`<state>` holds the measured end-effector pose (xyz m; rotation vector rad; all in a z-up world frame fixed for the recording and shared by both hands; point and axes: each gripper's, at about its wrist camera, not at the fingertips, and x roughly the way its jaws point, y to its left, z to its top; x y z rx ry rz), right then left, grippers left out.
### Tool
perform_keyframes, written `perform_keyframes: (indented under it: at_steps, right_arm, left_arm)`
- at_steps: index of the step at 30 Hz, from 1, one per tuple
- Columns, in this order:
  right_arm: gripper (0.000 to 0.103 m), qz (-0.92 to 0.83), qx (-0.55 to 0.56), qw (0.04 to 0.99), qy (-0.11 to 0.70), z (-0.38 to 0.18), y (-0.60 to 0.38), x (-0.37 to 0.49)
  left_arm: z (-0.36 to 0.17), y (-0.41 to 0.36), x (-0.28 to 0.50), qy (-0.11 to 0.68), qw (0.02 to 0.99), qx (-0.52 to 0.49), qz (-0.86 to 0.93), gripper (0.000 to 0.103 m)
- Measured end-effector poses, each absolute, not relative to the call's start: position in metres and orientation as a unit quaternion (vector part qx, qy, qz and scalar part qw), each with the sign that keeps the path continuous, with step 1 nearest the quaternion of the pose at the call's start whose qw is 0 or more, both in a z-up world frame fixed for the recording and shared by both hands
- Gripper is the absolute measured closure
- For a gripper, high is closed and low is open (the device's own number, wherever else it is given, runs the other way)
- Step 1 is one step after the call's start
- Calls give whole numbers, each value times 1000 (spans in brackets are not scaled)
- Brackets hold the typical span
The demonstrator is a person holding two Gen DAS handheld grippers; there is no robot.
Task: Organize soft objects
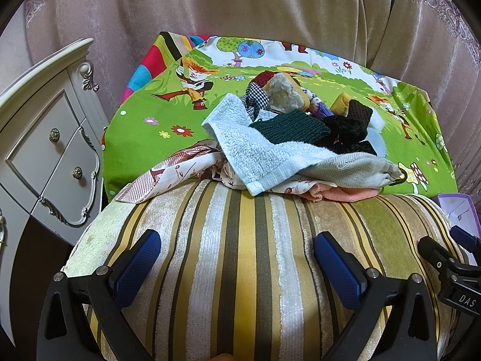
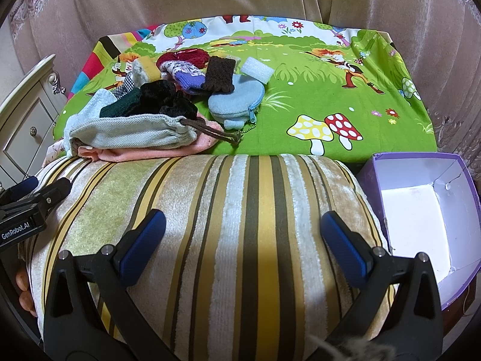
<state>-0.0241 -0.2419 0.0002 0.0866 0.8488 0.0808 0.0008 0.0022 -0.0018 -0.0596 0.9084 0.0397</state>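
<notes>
We are holding the left gripper [image 1: 237, 251] over the striped cushion [image 1: 240, 270], released, with nothing between its blue pads [image 1: 339, 267]. We are holding the right gripper [image 2: 243, 231] over the same cushion, likewise released and empty; in the left wrist view it is showing at 3 o'clock.

The soft objects are lying in a pile [image 1: 288, 132] on the cartoon-print cloth [image 2: 330, 96], just beyond the cushion's far edge. In the left wrist view the pile is sitting at 12 o'clock from the left gripper. In the right wrist view it is sitting at about 11 o'clock from the right gripper.

Pile contents, as we are seeing them:
- a light blue towel [image 1: 255, 150], draped at the front
- a grey drawstring pouch [image 2: 132, 135], lying on a pink cloth [image 2: 150, 153]
- a printed scarf [image 1: 168, 171], overhanging the cushion edge
- a dark green knit [image 1: 288, 126] and a black fuzzy item [image 2: 168, 96]
- a brown knit [image 2: 221, 73], touching a patterned glove [image 2: 186, 72]
- a blue zip purse [image 2: 237, 99] and a white sponge [image 2: 257, 69], at the pile's right side

A purple box [image 2: 421, 204] is standing open at 3 o'clock, just beside the cushion. A white cabinet [image 1: 51, 138] is standing at 9 o'clock. A curtain [image 1: 240, 6] is hanging behind.
</notes>
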Motion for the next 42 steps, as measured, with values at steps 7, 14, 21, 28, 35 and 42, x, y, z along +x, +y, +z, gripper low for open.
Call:
perform_keyframes:
  at_steps: [7,14,21,28,35,42]
  right_arm:
    - [0,57,45,901,428,2,-246,-19]
    - [0,62,46,894,441,3,-247,-12]
    - [0,71,48,905,418,18,-245,-6]
    - [0,129,45,910,392,37,-236,20]
    - [0,171,22,903,393,43,-217,56]
    - [0,200,-21,894,401,38,-191,86]
  left_arm:
    - [0,6,3,443,895,-37,18,0]
    - [5,11,-1,432,900,-53,16,0]
    - [33,18,-2,383,921,-76,3,4]
    - [50,17,50,388,917,-81,-48,17]
    - [29,-6,109,453,884,-52,-103,18]
    - [-1,-16,146,502,856,-45,-111,18]
